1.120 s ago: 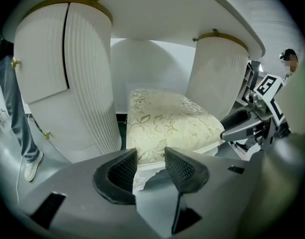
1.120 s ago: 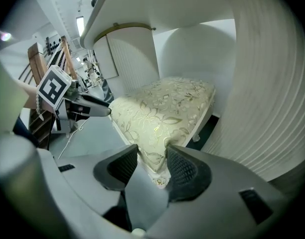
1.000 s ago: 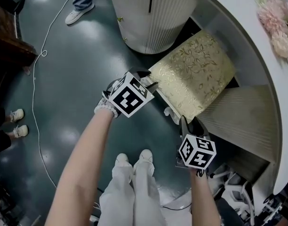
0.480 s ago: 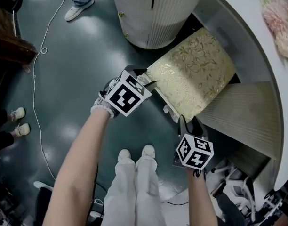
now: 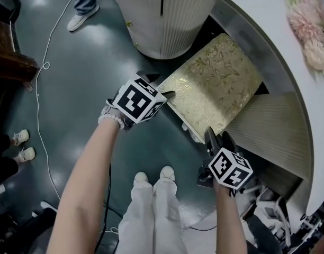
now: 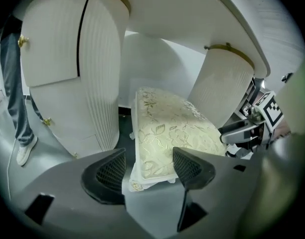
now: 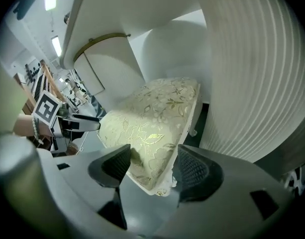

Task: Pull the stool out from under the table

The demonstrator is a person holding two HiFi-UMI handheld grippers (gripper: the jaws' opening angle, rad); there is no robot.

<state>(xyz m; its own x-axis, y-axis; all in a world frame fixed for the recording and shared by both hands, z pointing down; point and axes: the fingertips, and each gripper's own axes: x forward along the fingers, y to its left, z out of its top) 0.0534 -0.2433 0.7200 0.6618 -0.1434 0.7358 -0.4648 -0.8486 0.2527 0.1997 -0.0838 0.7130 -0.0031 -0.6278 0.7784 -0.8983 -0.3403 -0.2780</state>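
Head view: the gold-patterned stool (image 5: 215,83) lies with its long axis slanting from lower left to upper right. Its far end is under the white table (image 5: 268,30) and its near end is out over the dark floor (image 5: 82,73), about where it was a second ago. The left gripper (image 5: 163,88) and right gripper (image 5: 216,139) sit at its two near corners. Left gripper view: the jaws, just opened, stand apart around one corner, pads not pressing. Right gripper view: the jaws, likewise just opened, are spread about the other corner.
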